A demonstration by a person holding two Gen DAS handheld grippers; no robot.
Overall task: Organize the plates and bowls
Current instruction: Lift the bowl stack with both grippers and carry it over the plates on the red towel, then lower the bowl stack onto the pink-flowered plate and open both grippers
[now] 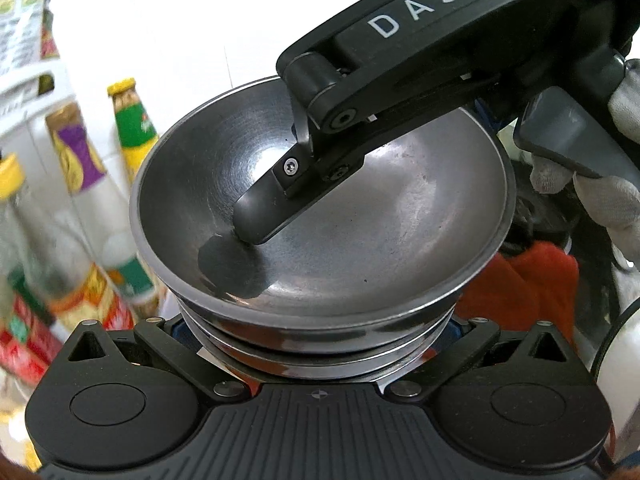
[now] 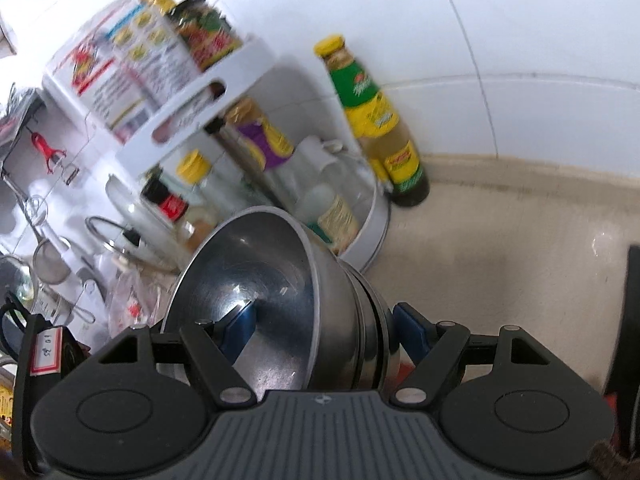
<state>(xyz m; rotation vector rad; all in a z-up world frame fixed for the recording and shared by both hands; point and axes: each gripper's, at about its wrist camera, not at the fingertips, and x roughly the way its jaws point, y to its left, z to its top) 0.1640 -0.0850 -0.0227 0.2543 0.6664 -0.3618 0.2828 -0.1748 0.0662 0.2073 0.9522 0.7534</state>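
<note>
A stack of steel bowls [image 1: 360, 240] hangs in the air, tilted, between both grippers. In the left wrist view my left gripper [image 1: 320, 328] spans the lower part of the stack, and its blue pads [image 1: 182, 327] sit against both sides, mostly hidden. My right gripper comes in from the upper right, held by a gloved hand [image 1: 616, 208]. One of its fingers [image 1: 260, 216] presses inside the top bowl. In the right wrist view the right gripper [image 2: 324, 324] is shut across the stack [image 2: 272, 280], one blue pad inside the top bowl and the other against the bottom.
A white two-tier rack [image 2: 248, 64] full of bottles and jars stands close behind the bowls. A green-and-yellow labelled bottle [image 2: 372, 116] stands beside it on the beige counter [image 2: 500, 240], against the white tiled wall. A glass lid [image 2: 108, 236] and strainers lie at left. Something red [image 1: 528, 280] lies below the stack.
</note>
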